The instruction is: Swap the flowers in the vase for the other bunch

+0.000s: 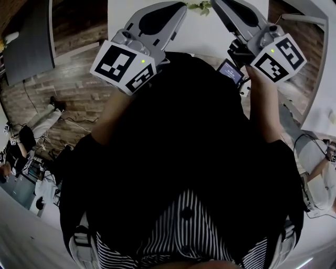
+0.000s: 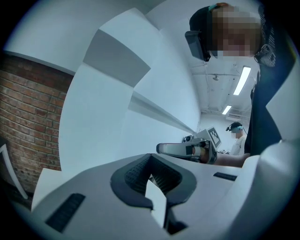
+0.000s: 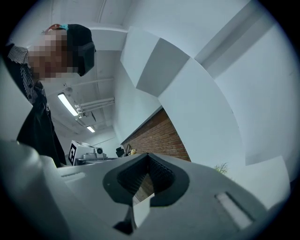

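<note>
The person stands over a white tabletop (image 1: 202, 31) with both arms drawn in close to a black top, a gripper in each hand. Both point away from the body toward the tabletop, roughly level, side by side with a gap between them.

The left gripper (image 2: 151, 177) has its jaws together, the ribbed dark pads meeting in a narrow V with nothing caught between them. The right gripper (image 3: 147, 177) is the same, jaws closed on nothing. Each one's marker cube sits near the holding hand. A small lit screen (image 1: 231, 72) is mounted by the right one.

Of the flowers (image 1: 198, 6), only a little tuft of green and pale sprigs shows. It lies at the far edge of the head view, on the tabletop beyond the gripper tips and between the two of them, touched by neither. From the right gripper's camera a thin sprig pokes up just past its jaw on the right side. So little of the bunch shows that I cannot tell which way its stems run.

A brick wall (image 3: 161, 136) stands behind the tabletop and wood planks cover the floor (image 1: 79, 89). Another person in a headset (image 2: 236, 133) stands off past the right gripper.
</note>
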A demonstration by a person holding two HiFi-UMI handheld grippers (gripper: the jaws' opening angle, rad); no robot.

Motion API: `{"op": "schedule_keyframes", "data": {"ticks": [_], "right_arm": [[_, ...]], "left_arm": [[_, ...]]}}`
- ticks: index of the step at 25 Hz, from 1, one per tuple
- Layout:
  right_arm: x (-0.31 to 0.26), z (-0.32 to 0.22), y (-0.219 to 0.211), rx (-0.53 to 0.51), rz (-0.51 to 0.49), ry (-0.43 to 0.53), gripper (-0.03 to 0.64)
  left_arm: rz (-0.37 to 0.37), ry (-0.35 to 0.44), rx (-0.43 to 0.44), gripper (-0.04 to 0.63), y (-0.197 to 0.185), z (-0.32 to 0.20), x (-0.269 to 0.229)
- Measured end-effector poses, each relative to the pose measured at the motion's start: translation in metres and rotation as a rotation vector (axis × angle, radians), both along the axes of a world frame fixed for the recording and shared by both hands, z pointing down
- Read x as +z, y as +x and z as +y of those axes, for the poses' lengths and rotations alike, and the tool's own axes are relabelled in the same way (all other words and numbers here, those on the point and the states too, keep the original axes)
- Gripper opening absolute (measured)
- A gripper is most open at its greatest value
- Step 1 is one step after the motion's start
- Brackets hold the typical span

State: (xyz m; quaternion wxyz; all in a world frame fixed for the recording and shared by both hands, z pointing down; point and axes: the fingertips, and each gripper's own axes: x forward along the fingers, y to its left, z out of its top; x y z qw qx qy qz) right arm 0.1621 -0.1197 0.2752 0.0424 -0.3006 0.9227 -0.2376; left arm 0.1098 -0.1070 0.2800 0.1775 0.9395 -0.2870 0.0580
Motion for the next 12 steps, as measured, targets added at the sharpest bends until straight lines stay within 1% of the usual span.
{"op": "schedule_keyframes", "data": {"ticks": [6, 9, 12], "right_arm": [[-0.001, 0.004, -0.001, 0.013, 0.065, 0.034, 0.003], [-0.002, 0.001, 0.005, 0.050, 0.074, 0.031, 0.003], [-0.006, -0.002, 0.008, 0.086, 0.076, 0.033, 0.003]], "left_arm": [[0.015, 0.031, 0.101, 0.005, 0.015, -0.013, -0.010], [0.016, 0.046, 0.148, 0.005, 0.020, -0.017, -0.013], [0.022, 0.039, 0.174, 0.005, 0.020, -0.018, -0.014]]}}
